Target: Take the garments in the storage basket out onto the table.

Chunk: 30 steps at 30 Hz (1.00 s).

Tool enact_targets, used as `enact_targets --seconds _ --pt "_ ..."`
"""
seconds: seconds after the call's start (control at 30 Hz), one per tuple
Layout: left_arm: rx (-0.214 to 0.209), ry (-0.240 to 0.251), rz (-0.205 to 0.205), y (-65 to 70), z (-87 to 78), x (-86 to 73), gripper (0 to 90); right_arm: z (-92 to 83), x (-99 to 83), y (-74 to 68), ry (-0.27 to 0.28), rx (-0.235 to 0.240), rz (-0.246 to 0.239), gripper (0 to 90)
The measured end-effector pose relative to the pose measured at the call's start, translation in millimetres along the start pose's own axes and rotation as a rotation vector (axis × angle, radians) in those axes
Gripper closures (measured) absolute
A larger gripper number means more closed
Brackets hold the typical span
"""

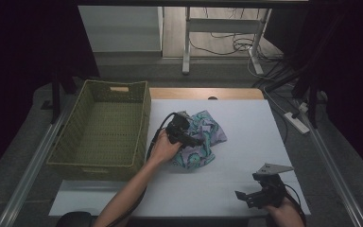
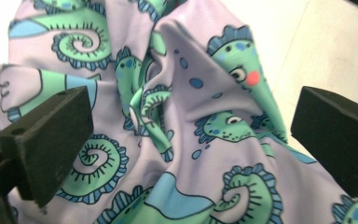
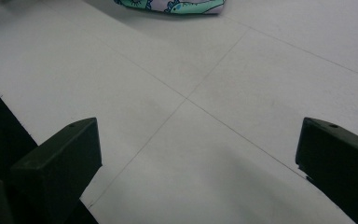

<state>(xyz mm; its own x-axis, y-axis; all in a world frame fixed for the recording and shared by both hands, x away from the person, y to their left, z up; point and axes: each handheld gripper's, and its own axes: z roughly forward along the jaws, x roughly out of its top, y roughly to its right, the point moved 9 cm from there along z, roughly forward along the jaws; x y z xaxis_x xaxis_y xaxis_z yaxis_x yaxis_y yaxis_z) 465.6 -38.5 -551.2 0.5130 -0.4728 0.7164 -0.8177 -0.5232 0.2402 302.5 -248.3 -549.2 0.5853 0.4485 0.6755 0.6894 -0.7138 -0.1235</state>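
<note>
Crumpled lilac cloth (image 1: 199,139) with a green seahorse print, lying on the white table (image 1: 246,123) just beside the woven green basket (image 1: 101,130). The left forearm comes in from the near edge and runs alongside the basket, hand wrapped round the left gripper (image 1: 189,137), which is levelled over the cloth's near-basket side. In the left gripper view (image 2: 191,135) its jaws stand wide apart with the folds between them, pads clear of the fabric as far as the close view allows. The right gripper (image 1: 250,196) rests low at the table's near edge, well apart from the cloth, its jaws wide open over bare tabletop (image 3: 191,135).
</note>
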Motion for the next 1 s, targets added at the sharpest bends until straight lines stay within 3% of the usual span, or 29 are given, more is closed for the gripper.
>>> enact_targets --seconds 0.1,0.23,0.37,0.4,0.5,0.6,0.73,0.87,1.0 --pt "-0.025 0.038 -0.005 1.9 -3.6 1.5 0.0 0.2 0.0 -0.1 -0.001 -0.001 -0.002 0.6" --pt "-0.040 0.052 -0.005 4.3 -6.8 0.6 0.0 0.2 -0.2 -0.3 -0.003 0.000 -0.005 0.6" --pt "-0.037 0.039 0.016 7.4 -10.6 -1.0 0.0 0.2 -0.2 -0.5 -0.004 0.000 -0.006 0.6" --pt "-0.064 0.032 0.020 11.1 -12.4 -1.0 0.3 0.1 -0.2 -0.5 -0.003 -0.002 -0.005 0.6" --pt "-0.083 0.021 0.029 15.1 -14.3 -1.2 0.0 0.1 -0.2 -0.5 -0.003 -0.001 -0.006 0.6" --pt "-0.065 0.008 0.058 20.0 -18.0 -1.7 0.0 0.3 -0.2 -0.6 -0.005 -0.002 -0.005 0.6" --pt "-0.086 0.021 0.075 29.4 -24.1 -0.9 0.0 0.5 -0.2 -0.5 -0.005 -0.004 -0.004 0.6" --pt "-0.067 0.017 0.104 36.4 -28.3 -2.4 0.0 0.6 -0.1 -0.2 -0.004 -0.003 -0.002 0.6" --pt "-0.085 0.032 0.100 43.3 -32.2 -5.5 0.0 0.7 -0.2 -0.2 -0.005 -0.003 -0.002 0.6"
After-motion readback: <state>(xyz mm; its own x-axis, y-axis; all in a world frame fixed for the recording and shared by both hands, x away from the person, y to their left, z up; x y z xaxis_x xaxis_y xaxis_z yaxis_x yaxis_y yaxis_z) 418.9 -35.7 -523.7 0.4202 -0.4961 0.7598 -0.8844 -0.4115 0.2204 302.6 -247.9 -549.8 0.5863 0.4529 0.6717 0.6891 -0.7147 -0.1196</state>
